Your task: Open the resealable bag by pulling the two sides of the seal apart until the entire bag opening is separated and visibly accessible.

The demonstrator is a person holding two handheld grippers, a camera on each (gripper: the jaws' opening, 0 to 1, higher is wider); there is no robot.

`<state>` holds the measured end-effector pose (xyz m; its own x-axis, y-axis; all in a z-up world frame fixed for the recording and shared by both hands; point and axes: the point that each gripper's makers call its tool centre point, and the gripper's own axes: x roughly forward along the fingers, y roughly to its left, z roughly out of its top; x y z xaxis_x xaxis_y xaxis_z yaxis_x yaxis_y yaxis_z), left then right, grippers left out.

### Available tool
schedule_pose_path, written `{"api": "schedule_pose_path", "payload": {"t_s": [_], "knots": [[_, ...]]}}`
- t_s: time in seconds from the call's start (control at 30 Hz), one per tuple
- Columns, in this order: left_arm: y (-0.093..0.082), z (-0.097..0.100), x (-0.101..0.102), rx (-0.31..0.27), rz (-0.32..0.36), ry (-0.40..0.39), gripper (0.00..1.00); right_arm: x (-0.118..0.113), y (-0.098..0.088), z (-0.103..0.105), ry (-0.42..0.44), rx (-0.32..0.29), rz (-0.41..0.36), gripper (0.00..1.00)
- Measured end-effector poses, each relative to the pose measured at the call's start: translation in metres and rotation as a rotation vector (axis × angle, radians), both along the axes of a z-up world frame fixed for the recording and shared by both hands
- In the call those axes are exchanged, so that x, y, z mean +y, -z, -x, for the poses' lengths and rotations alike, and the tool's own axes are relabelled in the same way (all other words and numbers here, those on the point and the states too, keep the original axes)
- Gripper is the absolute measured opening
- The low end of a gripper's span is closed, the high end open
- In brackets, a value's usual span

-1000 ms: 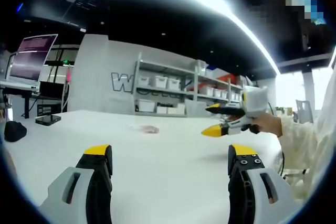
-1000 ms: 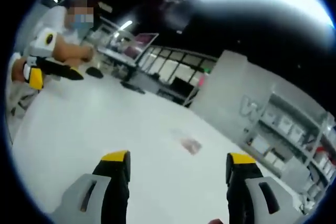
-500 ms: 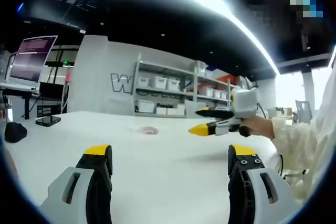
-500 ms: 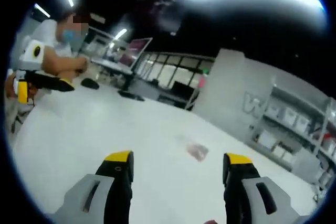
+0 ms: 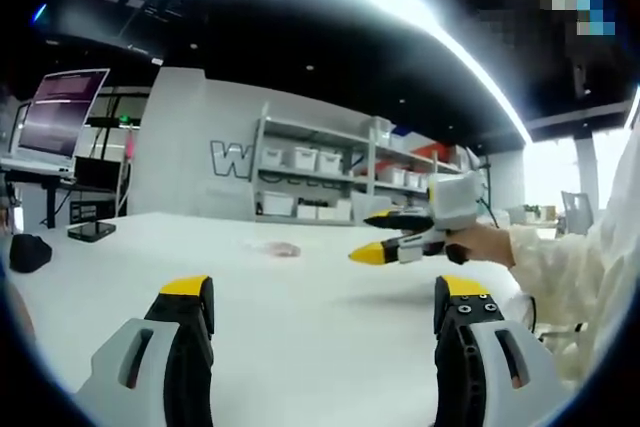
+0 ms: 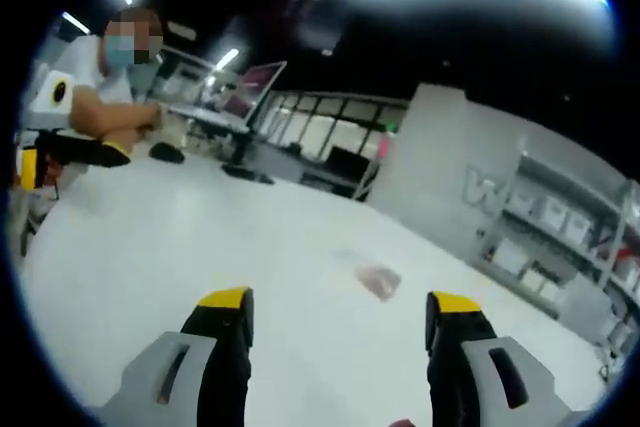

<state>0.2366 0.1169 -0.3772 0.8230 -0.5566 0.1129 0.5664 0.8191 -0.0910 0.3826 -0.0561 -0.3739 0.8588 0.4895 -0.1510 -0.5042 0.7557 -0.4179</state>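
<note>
Your bag lies flat on the table, well ahead of both empty, wide-apart grippers, right gripper nearer than left gripper, long axis unclear.

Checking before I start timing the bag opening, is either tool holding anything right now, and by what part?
Nothing is held. The left tool and right tool are both open and empty above the white table; the resealable bag lies untouched farther ahead.

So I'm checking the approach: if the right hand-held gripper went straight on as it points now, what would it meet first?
Probably the resealable bag, lying flat on the white table ahead of the open right hand-held gripper, slightly right of centre. Nothing stands between them, though depth is unclear.
</note>
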Motion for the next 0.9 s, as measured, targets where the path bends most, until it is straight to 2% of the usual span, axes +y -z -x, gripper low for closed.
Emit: {"api": "schedule_pose_path", "payload": {"t_s": [0.17,0.4,0.73,0.9], "knots": [[-0.001,0.0,0.0,-0.003,0.002,0.001,0.89,0.003,0.0,-0.003,0.004,0.003,0.032,0.7],[0.0,0.002,0.002,0.0,0.003,0.0,0.89,0.005,0.001,-0.01,0.026,-0.028,0.098,0.72],[0.002,0.002,0.002,0.004,0.009,-0.003,0.88,0.005,0.006,-0.022,0.029,-0.026,0.136,0.71],[0.002,0.001,0.0,0.006,0.01,0.002,0.88,0.007,0.005,-0.026,0.033,-0.045,0.172,0.7]]}}
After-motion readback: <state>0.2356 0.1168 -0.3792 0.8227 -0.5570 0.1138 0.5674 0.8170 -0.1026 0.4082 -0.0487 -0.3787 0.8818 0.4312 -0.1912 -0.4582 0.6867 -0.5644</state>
